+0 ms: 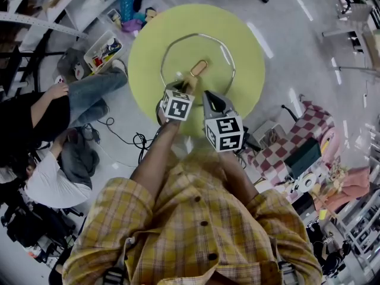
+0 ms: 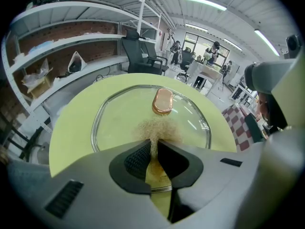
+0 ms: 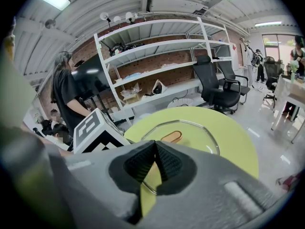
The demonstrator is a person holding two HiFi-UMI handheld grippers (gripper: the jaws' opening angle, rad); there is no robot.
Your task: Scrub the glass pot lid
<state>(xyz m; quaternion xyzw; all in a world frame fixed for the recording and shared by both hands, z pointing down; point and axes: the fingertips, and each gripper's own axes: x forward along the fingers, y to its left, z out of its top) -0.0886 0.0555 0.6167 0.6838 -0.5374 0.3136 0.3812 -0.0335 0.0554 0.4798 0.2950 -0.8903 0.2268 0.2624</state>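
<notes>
lid (image 1: 178,55) on table (image 1: 246,52), scrubber (image 2: 159,127) on lid

Counted on site:
- One round table (image 1: 240,43) is logged.
- One glass pot lid (image 1: 178,52) is logged, with one handle (image 1: 199,67).
- One bristle scrubber (image 2: 155,129) is noted.
- Two grippers are seen: left gripper (image 2: 153,149) and right gripper (image 3: 155,149).
- Two marker cubes are counted: left cube (image 1: 177,105) and right cube (image 1: 224,132).
- Two seated people are seen: first person (image 1: 35,114) and second person (image 1: 47,180).
- Two office chairs are noted: near chair (image 3: 215,89) and far chair (image 3: 227,71).
- One bin (image 1: 102,52) is noted.
</notes>
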